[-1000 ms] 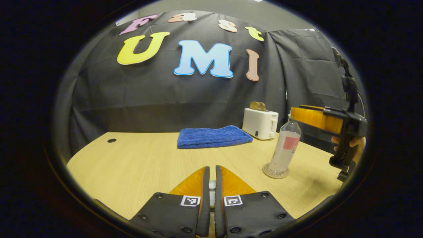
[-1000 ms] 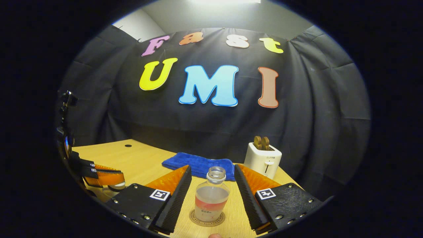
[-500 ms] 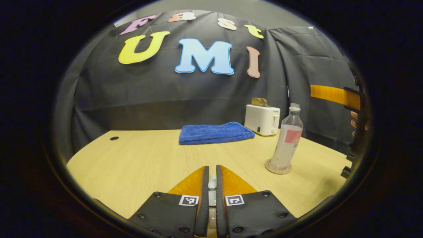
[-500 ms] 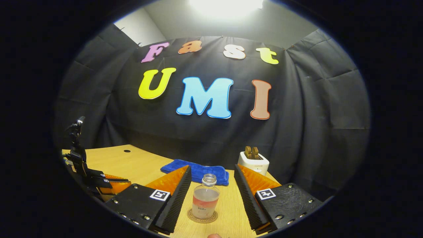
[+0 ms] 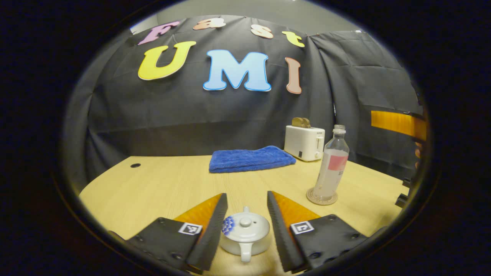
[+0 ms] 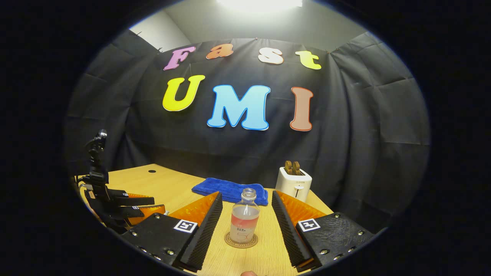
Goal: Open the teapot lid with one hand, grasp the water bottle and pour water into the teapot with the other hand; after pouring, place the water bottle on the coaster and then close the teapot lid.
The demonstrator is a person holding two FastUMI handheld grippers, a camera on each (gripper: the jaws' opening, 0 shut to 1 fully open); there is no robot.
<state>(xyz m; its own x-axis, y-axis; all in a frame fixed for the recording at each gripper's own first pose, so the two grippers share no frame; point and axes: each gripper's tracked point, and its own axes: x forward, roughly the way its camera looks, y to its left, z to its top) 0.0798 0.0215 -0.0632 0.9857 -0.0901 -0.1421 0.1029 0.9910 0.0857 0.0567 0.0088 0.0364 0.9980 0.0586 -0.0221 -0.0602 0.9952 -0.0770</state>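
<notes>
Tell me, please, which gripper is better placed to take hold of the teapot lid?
Left. The teapot, lid on, sits right between the open jaws of the left gripper. The right gripper, also open, faces the bottle on its coaster instead.

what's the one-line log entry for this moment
lid on teapot | bottle upright on coaster | left gripper open, straddling teapot | right gripper open, bottle between fingers, untouched

Black cloth wall (image 6: 364, 126) drapes behind a light wooden surface (image 5: 161, 188); a bright ceiling light (image 6: 261, 3) glares above grey plaster.
</notes>
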